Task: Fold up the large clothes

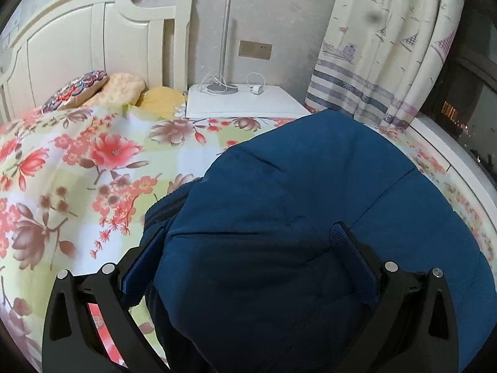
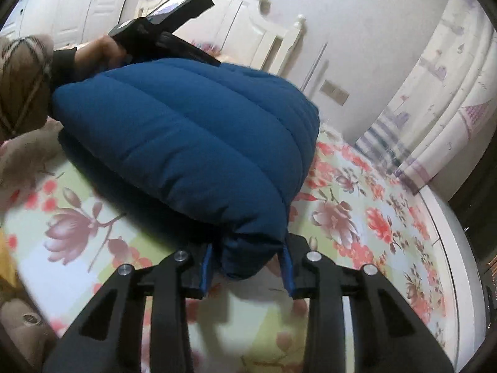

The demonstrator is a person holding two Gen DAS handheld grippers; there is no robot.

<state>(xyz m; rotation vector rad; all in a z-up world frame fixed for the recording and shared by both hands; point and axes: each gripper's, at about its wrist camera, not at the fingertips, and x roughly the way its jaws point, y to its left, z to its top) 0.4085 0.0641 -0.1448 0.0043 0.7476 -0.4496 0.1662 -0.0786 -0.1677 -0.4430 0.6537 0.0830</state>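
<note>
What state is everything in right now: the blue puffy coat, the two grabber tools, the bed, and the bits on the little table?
Blue padded coat: bunched into a thick bundle on the bed, not flat.
Right gripper: jaws closed on one end of the coat.
Left gripper: jaws wide, coat bulk filling the gap; grip unclear.
Floral bedspread: spread over the bed, slightly rumpled.
Charger: lying on the nightstand, cable looped.
Curtain: hanging, gathered in folds.

A home bedroom: floral-covered bed (image 1: 77, 161), white headboard (image 1: 93, 46), nightstand (image 1: 242, 102), patterned curtain (image 1: 388, 46).
</note>
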